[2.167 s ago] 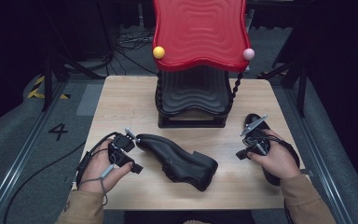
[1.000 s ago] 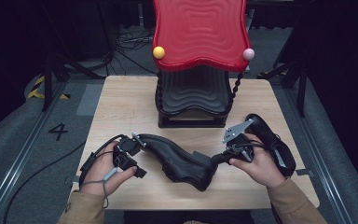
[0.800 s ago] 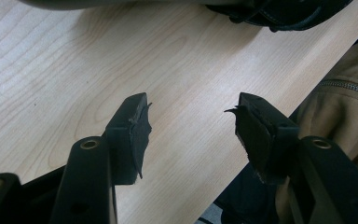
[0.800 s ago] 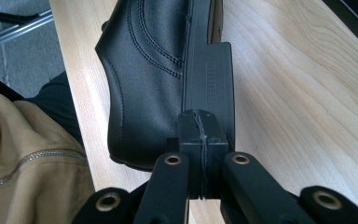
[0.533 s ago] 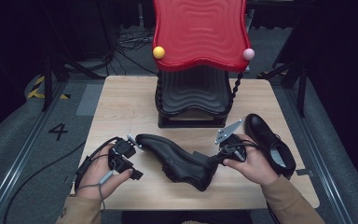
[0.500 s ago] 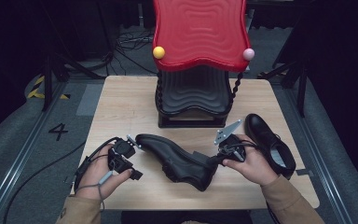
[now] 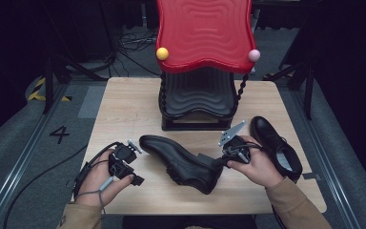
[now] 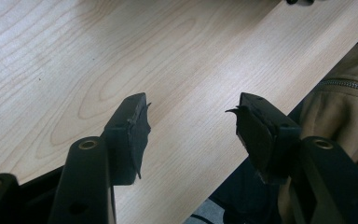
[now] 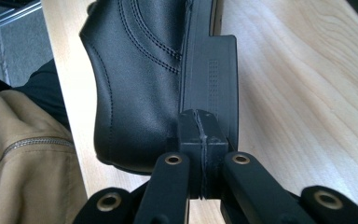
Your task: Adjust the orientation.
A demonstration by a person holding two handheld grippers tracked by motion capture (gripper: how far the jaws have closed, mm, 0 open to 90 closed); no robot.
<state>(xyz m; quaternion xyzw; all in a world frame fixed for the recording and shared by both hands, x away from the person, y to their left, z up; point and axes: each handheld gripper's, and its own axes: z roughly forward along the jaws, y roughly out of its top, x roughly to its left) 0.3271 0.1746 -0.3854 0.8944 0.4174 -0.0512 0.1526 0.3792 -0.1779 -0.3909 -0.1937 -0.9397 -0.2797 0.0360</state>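
Black leather shoe [image 7: 181, 160] lies on its side near the middle of the light wood table [image 7: 124, 109], toe toward the left, heel toward the right.

Left to right, high view:
- Grey carpeted floor left of the table, marked with a black "4" [image 7: 59, 134]; yellow-black hazard tape [image 7: 40, 90] farther back. Cables on the floor behind the table. Room beyond is dark.
- Left gripper [image 7: 132, 168] held in the left hand [image 7: 97, 176] over the near-left part of the table, just beside the shoe's toe, apart from it. Its own view: jaws spread wide, nothing between them, wood grain beneath (tan zipped sleeve at the right edge).
- Red wavy-topped stand [image 7: 204, 33] at the table's back centre, with a yellow ball [image 7: 162, 53] and a pink ball [image 7: 253, 55] at its front corners, black wavy shelf [image 7: 198, 98] under it.
- Right gripper [image 7: 221, 160] in the right hand [image 7: 257, 167], at the shoe's heel. Its own view: jaws pressed together, pads meeting, tips against the heel block [image 9: 209, 70]; nothing visibly pinched.
- Second black shoe [image 7: 276, 145] upright at the table's right edge, opening upward, just beyond the right hand.
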